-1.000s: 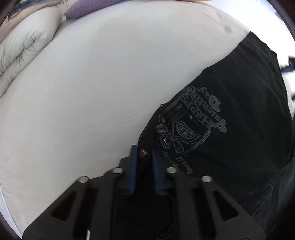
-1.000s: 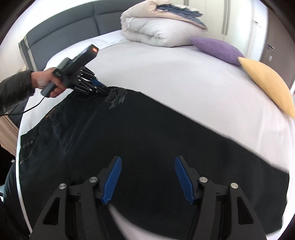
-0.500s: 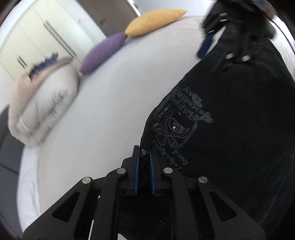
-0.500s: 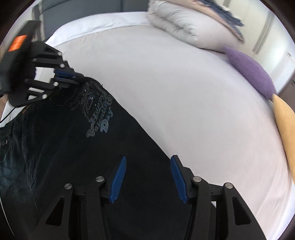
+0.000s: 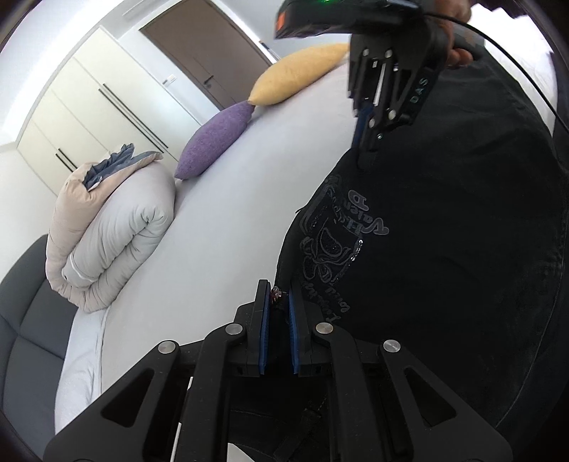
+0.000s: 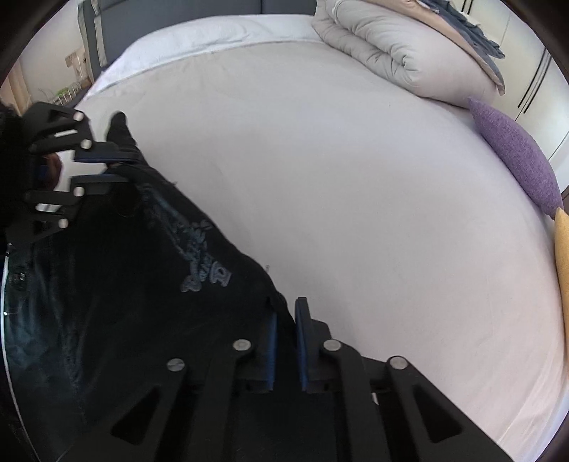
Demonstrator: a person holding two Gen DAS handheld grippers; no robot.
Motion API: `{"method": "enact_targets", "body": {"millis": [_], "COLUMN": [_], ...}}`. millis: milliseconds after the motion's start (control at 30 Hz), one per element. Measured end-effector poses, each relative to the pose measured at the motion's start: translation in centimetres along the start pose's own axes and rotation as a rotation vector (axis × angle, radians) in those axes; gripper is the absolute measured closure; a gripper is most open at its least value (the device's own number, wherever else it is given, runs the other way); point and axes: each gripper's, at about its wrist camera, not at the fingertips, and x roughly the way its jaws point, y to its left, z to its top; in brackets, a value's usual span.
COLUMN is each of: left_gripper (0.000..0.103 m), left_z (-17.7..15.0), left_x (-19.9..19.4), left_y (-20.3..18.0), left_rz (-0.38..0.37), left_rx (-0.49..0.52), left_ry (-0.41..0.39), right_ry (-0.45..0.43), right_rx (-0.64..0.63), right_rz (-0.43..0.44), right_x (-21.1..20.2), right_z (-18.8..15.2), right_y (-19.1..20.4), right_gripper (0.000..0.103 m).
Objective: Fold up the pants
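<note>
Dark denim pants (image 5: 444, 227) with an embroidered grey print hang lifted over the white bed. My left gripper (image 5: 277, 295) is shut on the waistband edge by a small rivet. In the right wrist view the same pants (image 6: 117, 284) stretch from the left gripper (image 6: 117, 167) at upper left down to my right gripper (image 6: 286, 312), which is shut on the pants' upper edge. The right gripper (image 5: 362, 156) also shows in the left wrist view, at the top, pinching the cloth.
A white bed sheet (image 6: 338, 184) lies under the pants. A rolled grey duvet (image 5: 113, 238), a purple cushion (image 5: 213, 142) and a yellow cushion (image 5: 298, 78) sit along the far side. A grey headboard (image 6: 177, 10) and wardrobe doors (image 5: 106, 106) stand behind.
My right gripper has closed on the pants' edge; it was open a second ago. Both grippers have lifted the pants off the bed and the views have swung round.
</note>
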Motion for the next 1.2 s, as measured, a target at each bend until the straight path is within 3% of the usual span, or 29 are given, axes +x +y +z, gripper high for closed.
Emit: {"method": "enact_targets", "body": {"millis": [133,467,533,633,733,833,933,1033,1200], "left_gripper": [0.095,0.095,0.095,0.095,0.095,0.095,0.095,0.095,0.095], "left_z": [0.1,0.1,-0.2,-0.9,-2.3,-4.0,-5.9,-7.6,-9.8], "left_x": [-1.0,-3.6,-4.6,-6.7,-9.9,-13.2,-16.5,-19.6,-23.7], "left_y": [0.1,-0.1,-0.1,-0.6,-1.6,-3.3,-6.2,-10.0,-13.7], "left_rz": [0.001,-0.010,-0.021,-0.033,-0.054,-0.087,-0.131,-0.146,-0.219], "left_rx": [-0.036,-0.118,-0.135,-0.143,-0.137,-0.107,-0.048,0.067,0.125], "left_ry": [-0.001,-0.002,0.000,-0.007,-0.023,-0.028,-0.028,-0.025,-0.008], "right_ry": [-0.041,-0.112,-0.125,-0.122,-0.090,-0.026,0.079,0.137,0.161], "right_rx": [0.057,0.390,0.362,0.223,0.042,-0.195,-0.545,-0.745,-0.888], "right_rz": [0.007,0.064,0.056,0.007,-0.098,-0.243,-0.451,-0.536,-0.608], "right_x": [-1.0,-0.8,-1.2,-2.2,-3.4,-4.3,-3.8,-3.4,-4.0], "right_z": [-0.2,-0.7,-0.7,-1.2,-2.4,-4.4,-8.1,-11.7,-15.9], "right_y": [0.4,2.9,4.4,8.4,12.5,17.4,23.9,28.7,33.8], "right_gripper": [0.098,0.099,0.099,0.099,0.099,0.099,0.099,0.099,0.099]}}
